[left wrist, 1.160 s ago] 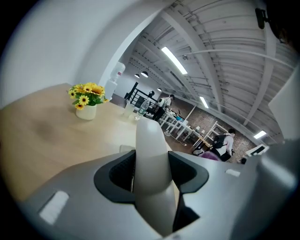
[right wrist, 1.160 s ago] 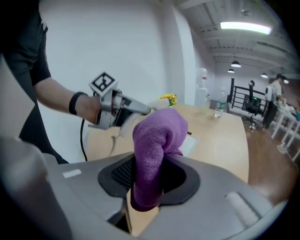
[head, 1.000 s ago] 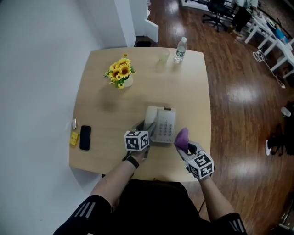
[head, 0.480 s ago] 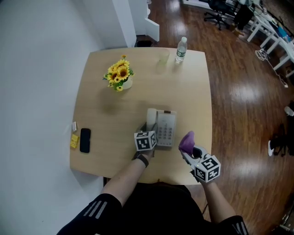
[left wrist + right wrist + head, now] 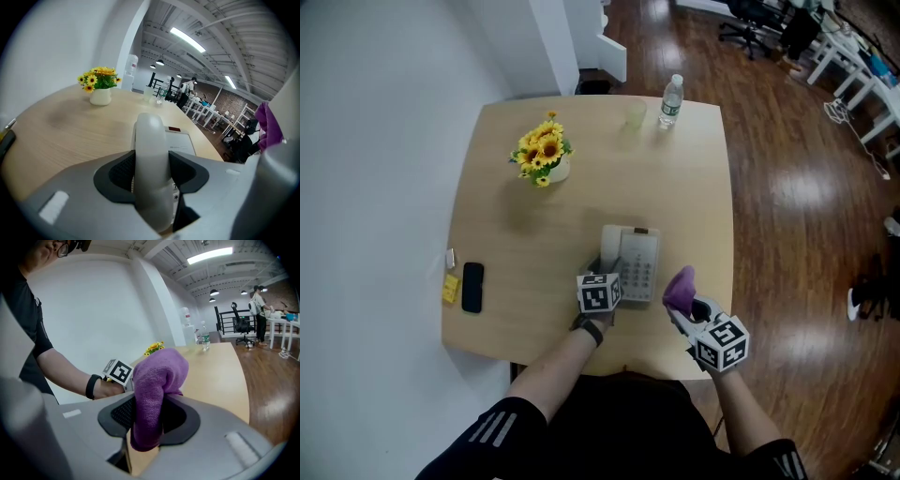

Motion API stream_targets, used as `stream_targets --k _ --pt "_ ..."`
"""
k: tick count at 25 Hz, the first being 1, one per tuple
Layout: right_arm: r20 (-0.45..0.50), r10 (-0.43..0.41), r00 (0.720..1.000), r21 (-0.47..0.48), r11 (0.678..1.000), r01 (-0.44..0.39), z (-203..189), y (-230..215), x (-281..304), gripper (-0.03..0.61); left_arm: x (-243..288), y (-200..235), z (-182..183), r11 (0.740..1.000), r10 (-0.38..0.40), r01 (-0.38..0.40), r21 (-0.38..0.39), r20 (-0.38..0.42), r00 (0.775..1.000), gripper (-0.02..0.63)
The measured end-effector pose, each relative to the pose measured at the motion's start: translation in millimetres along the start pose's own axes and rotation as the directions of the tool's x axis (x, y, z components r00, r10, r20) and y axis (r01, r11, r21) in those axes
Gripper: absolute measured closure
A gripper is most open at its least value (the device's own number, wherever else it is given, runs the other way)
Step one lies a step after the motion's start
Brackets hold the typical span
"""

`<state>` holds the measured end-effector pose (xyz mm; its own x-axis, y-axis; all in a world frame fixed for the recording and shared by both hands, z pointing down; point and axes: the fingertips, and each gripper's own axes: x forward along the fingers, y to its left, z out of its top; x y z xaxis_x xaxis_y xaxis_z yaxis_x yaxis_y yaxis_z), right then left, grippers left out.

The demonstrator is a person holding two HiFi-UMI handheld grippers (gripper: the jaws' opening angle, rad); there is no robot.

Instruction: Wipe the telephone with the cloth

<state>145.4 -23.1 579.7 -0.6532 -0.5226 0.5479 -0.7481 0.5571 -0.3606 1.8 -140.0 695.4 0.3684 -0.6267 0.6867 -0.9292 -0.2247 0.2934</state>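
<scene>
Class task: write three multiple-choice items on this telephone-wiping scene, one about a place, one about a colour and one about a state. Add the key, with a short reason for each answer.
1. In the head view, where does the black mobile phone lie relative to the telephone?
A) on top of it
B) to its left, near the table edge
C) behind it, at the far edge

2. What colour is the cloth?
A) green
B) purple
C) white

3. What is the state of the left gripper?
A) open and empty
B) shut on a pen
C) shut on the telephone's handset

Key:
1 B: it lies well apart from the telephone, by the left edge.
2 B: the right gripper clamps a purple fold.
3 C: its jaws press on both sides of the handset.
</scene>
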Motion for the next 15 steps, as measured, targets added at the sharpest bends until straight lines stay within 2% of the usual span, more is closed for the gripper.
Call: stream_targets --k 2,7,10,15 --pt "-0.002 0.002 1.000 -0.002 1.000 -0.002 0 1 3 0.448 2 2 -5 1.000 0.009 -0.009 0.001 -0.021 1.000 0.407" --pt "-0.004 0.005 1.000 -0.004 1.000 -0.005 -2 4 5 0.447 4 2 -6 0.999 0.027 -0.027 0.024 -0.013 1.000 0.403" --pt "-0.009 0.003 1.000 -0.002 1.000 -0.003 -4 4 4 0.446 5 0 -7 0.998 0.009 -0.008 0.055 -0.017 1.000 0.393" --pt "-0.006 -0.003 1.000 -0.004 1.000 0.003 -3 3 4 0.446 2 -7 -9 0.991 -0.058 0.063 0.121 -0.049 0.997 0.306"
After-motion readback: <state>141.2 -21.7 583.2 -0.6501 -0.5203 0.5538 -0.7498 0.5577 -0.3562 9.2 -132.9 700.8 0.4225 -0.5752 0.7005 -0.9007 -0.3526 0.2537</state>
